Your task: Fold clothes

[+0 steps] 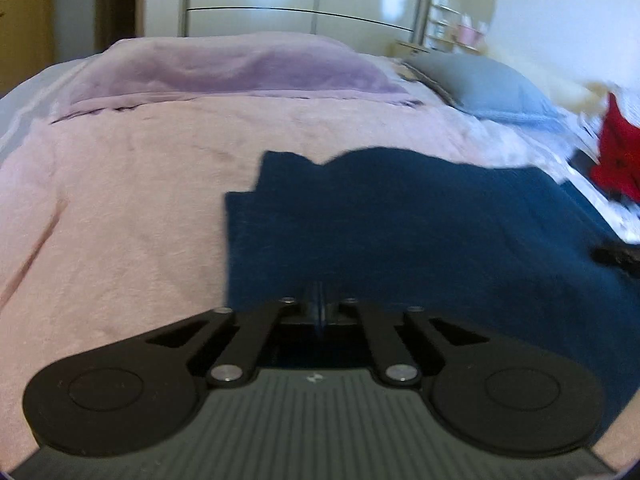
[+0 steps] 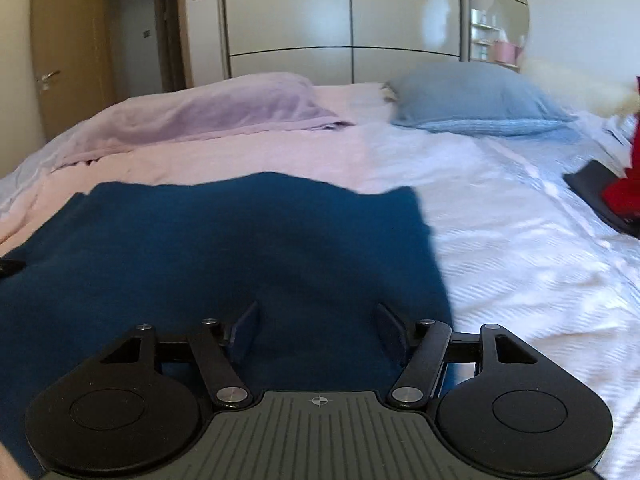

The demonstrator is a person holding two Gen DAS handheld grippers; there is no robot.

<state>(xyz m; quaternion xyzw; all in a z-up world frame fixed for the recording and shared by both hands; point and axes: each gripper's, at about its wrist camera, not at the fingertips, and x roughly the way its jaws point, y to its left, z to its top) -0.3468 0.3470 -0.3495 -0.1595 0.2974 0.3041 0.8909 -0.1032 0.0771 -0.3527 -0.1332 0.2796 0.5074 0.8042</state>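
**Blue garment flat on the bed, one gripper pinched, one spread**

While the dark blue garment (image 2: 224,248) lies spread across the bed, we find our left gripper (image 1: 319,300) with its jaws drawn fully together right at the cloth's near edge; whether a fold of fabric sits pinched between them we cannot tell through the blur. Over on the other side, our right gripper (image 2: 316,332) hangs above the same garment with its fingers (image 2: 245,330) standing well apart, nothing pressed between them, only blue cloth beneath.

Looking around, the garment straddles the pink blanket (image 1: 120,208) and the white bedspread (image 2: 520,248). Beyond it a lilac pillow (image 2: 224,110) sits at the far left and a grey-blue pillow (image 2: 472,96) at the far right, both well clear of the cloth. Off at the right edge we see something red (image 2: 624,196) resting against a dark flat object (image 2: 592,184), near the garment's side but apart from it. Behind the bed stand glossy wardrobe doors (image 2: 344,20) and a wooden door (image 2: 68,48).
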